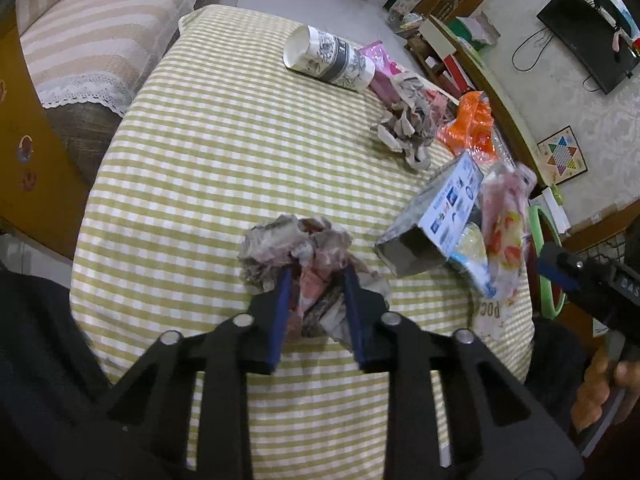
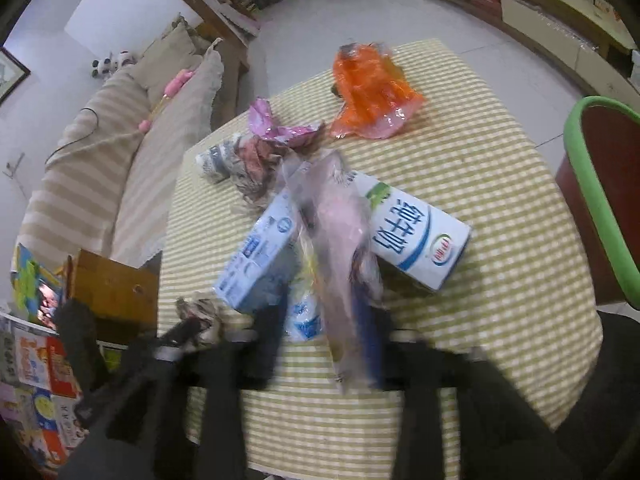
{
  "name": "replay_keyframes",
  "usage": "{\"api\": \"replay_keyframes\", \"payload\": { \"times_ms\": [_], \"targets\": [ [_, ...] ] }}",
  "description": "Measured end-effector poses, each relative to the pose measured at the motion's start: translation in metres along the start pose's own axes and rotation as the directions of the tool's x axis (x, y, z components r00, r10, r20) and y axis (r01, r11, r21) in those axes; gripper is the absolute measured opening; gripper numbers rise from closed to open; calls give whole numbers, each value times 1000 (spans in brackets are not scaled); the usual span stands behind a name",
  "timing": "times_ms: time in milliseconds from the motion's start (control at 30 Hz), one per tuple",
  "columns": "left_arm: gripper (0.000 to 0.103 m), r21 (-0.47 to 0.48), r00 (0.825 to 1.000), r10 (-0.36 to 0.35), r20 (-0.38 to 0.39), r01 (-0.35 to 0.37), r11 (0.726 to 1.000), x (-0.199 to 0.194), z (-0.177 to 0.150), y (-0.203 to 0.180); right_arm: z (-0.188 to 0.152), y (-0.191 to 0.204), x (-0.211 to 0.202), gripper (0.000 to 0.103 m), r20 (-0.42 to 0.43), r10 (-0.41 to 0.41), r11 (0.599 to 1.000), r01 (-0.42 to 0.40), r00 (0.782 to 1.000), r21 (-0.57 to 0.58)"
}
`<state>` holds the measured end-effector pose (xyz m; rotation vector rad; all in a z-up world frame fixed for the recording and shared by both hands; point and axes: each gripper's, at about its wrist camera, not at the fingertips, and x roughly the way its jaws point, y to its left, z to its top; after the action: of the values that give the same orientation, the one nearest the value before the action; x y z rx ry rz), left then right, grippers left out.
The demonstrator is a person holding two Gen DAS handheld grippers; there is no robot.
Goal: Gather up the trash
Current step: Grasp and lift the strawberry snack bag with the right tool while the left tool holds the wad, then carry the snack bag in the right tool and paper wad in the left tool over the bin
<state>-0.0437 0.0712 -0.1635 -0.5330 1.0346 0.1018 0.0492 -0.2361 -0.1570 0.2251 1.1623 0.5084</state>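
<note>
Pick-up step: crumpled paper (image 1: 296, 252) is clamped in the left hand-held gripper (image 1: 318, 276), a plastic wrapper (image 2: 340, 248) hangs between the right hand-held gripper (image 2: 326, 320) jaws, grip unclear; transfer to the green-rimmed bin (image 2: 596, 200) is judged next.

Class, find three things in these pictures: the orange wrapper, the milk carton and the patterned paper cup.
Orange wrapper (image 2: 372, 90), right wrist view, middle of the crinkled plastic.
Milk carton (image 2: 416, 236), right wrist view, printed white face.
Paper cup (image 1: 332, 60), left wrist view, side wall, lying on its side.

Items on the desk (image 1: 200, 152): two crumpled paper wads (image 1: 296, 248) (image 1: 408, 128), one milk carton (image 2: 416, 236), one paper cup (image 1: 328, 60), one orange wrapper (image 2: 372, 92), one pink wrapper (image 2: 276, 128), one clear bag (image 2: 340, 232).
</note>
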Motion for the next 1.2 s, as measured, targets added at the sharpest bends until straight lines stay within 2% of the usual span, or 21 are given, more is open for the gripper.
{"api": "replay_keyframes", "payload": {
  "times_ms": [33, 100, 200, 267, 400, 567, 867, 933, 967, 1000, 1033, 1067, 1133, 1200],
  "targets": [
    [17, 1, 1000, -3, 3, 3, 1000, -1, 0, -1, 0, 0, -3, 53, 17, -31, 999, 31, 999, -11],
    [17, 7, 1000, -6, 1, 6, 1000, -1, -1, -4, 3, 2, -2, 60, 25, -63, 998, 64, 998, -27],
    [17, 21, 1000, -6, -2, 6, 1000, 0, -2, -8, 2, 5, 5, 65, 10, -62, 997, 62, 998, -47],
    [18, 19, 1000, -15, 5, 15, 1000, -2, -3, -8, 1, 15, 15, 73, -2, -77, 994, 76, 997, -81],
    [21, 11, 1000, -22, 15, 21, 1000, -6, -2, -7, -1, 19, 43, 73, -41, -140, 982, 134, 989, -132],
    [49, -2, 999, -26, 30, 26, 1000, -10, -1, -2, -2, 2, 67, 73, -110, -86, 996, 82, 990, -43],
    [64, 32, 1000, 5, 16, -6, 999, 6, 2, -9, -8, -18, 59, 69, -117, -51, 999, 52, 992, 12],
    [64, 50, 1000, 28, 13, -28, 998, 10, 1, -12, -9, -22, 57, 69, -115, -43, 999, 46, 992, 25],
    [64, 60, 999, 39, 16, -40, 997, 11, 1, -13, -9, -22, 57, 65, -115, -40, 999, 43, 993, 23],
    [63, 72, 999, 51, 16, -53, 996, 11, 1, -14, -10, -21, 56, 54, -113, -44, 999, 46, 993, 12],
    [55, 84, 998, 65, 16, -66, 994, 11, 1, -16, -11, -21, 52, 45, -103, -49, 999, 49, 993, -1],
    [41, 89, 997, 74, 17, -75, 993, 10, 1, -17, -11, -19, 50, 42, -90, -48, 999, 48, 995, -10],
    [37, 81, 997, 71, 15, -72, 994, 8, 1, -14, -10, -15, 45, 35, -73, -31, 999, 29, 997, -20],
    [32, 66, 998, 59, 17, -60, 996, 5, 2, -12, -9, -12, 38, 33, -56, -24, 999, 22, 998, -27]
  ]
}}
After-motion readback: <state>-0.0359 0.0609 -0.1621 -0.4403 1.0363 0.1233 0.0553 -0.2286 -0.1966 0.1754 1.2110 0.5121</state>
